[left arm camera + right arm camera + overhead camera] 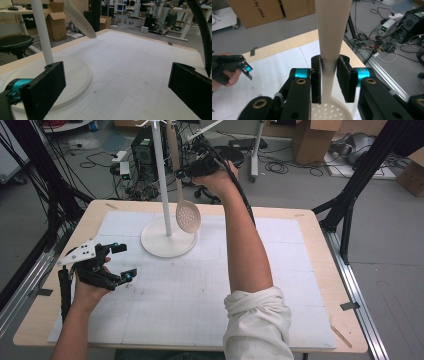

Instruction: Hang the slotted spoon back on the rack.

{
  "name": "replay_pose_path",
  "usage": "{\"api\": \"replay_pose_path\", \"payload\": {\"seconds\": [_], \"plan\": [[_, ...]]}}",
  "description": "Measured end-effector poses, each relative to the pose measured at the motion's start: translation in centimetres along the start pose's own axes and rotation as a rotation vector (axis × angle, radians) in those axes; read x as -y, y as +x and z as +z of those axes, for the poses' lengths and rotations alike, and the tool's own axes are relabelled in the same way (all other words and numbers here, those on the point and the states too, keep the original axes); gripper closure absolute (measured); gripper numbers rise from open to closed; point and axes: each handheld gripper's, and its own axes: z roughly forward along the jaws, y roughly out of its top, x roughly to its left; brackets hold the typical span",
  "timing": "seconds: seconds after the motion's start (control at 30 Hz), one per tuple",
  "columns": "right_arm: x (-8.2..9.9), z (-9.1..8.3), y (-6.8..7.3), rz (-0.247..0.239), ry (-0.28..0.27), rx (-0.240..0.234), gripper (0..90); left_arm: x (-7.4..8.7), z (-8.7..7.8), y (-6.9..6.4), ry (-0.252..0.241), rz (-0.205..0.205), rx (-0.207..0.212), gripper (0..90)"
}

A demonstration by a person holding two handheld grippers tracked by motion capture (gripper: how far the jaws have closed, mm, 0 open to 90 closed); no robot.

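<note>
The right gripper, upper centre of the high view, has its fingers clenched on the handle of the slotted spoon, which hangs beside the stand. A loose squeeze could let it slip or knock the pole. The left gripper idles at lower left, fingers released.

Stand at far centre of mat. Slotted spoon hangs just right of its pole. Left gripper near left; right gripper far, above stand.
</note>
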Motion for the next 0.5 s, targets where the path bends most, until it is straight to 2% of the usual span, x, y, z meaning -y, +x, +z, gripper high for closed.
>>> {"api": "replay_pose_path", "payload": {"seconds": [0.2,0.5], "plan": [[0.4,-1.3,0.5,-0.013,0.001,0.015,61.0,0.0,0.1,0.0,0.002,0.006,0.001,1.7],[2.0,-3.4,1.5,-0.047,-0.017,0.025,55.0,-0.1,0.1,-0.2,-0.01,-0.003,0.01,1.7]]}}
